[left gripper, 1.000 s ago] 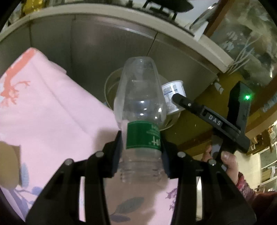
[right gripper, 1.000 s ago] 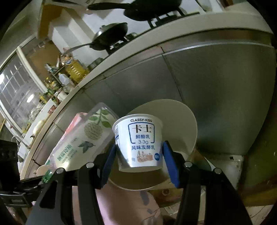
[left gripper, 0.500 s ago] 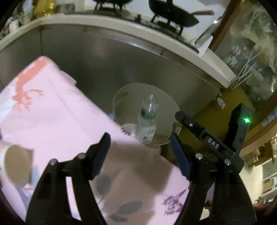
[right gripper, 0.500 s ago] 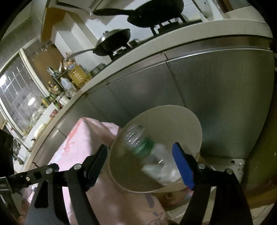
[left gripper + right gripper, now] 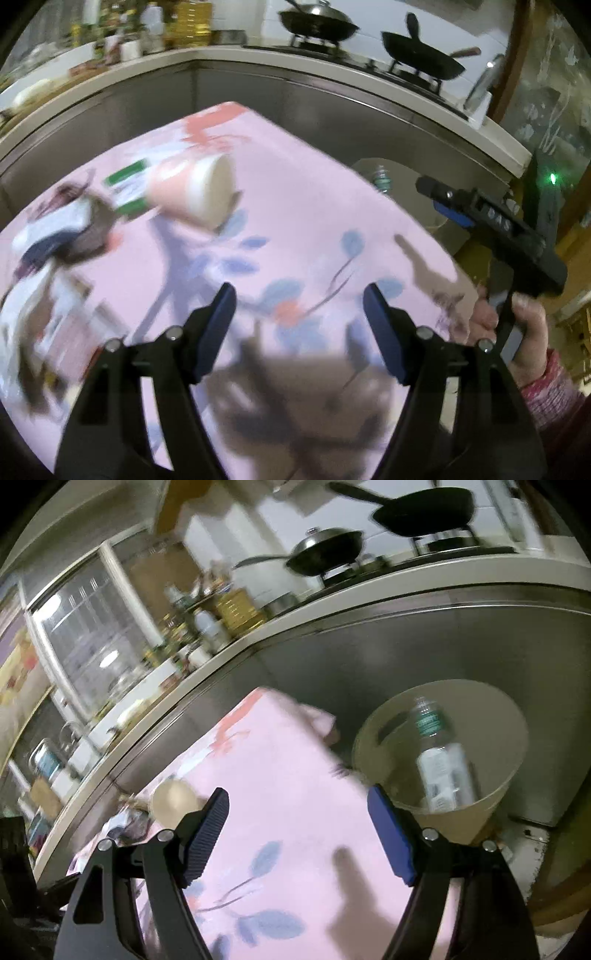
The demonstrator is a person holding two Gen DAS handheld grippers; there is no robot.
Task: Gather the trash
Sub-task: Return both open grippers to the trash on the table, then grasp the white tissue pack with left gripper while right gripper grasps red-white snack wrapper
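Over pink tablecloth [image 5: 314, 206]: both grippers, left [image 5: 299, 314] and right [image 5: 297, 832], spread empty; one bottle [image 5: 439, 760] in bin [image 5: 495, 716]; one cup [image 5: 195, 192] lying.

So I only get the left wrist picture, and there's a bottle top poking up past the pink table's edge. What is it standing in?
Observer: A beige bin. The bottle leans inside it, neck up.
Visitor: Is the other claw holding anything?
Observer: No. The right claw is open, with nothing between its jaws.
Visitor: Any handle on that bin?
Observer: Yes, a handle slot is cut into its wall near the rim.
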